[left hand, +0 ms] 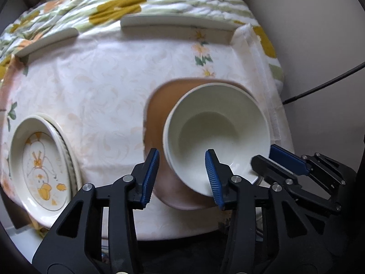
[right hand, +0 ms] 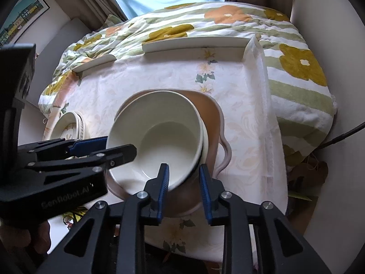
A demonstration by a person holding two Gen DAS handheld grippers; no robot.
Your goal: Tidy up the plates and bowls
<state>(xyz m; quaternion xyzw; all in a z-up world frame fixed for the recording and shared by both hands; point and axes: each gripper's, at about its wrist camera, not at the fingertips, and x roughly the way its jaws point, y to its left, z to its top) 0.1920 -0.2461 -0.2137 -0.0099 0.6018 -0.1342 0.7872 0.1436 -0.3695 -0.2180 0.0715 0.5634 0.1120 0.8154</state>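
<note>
Now white bowl [left hand: 216, 134] rim sits between both loosened grippers, left [left hand: 182, 178] and right [right hand: 183, 191]; plain, glossy, nested on tan plate [left hand: 159, 105].

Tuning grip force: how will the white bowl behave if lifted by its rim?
The white bowl looks glazed, so probably slippery against the pads. Rigid and likely breakable. It sits nested in another bowl on the brown plate, so the lower one may drag along.
</note>
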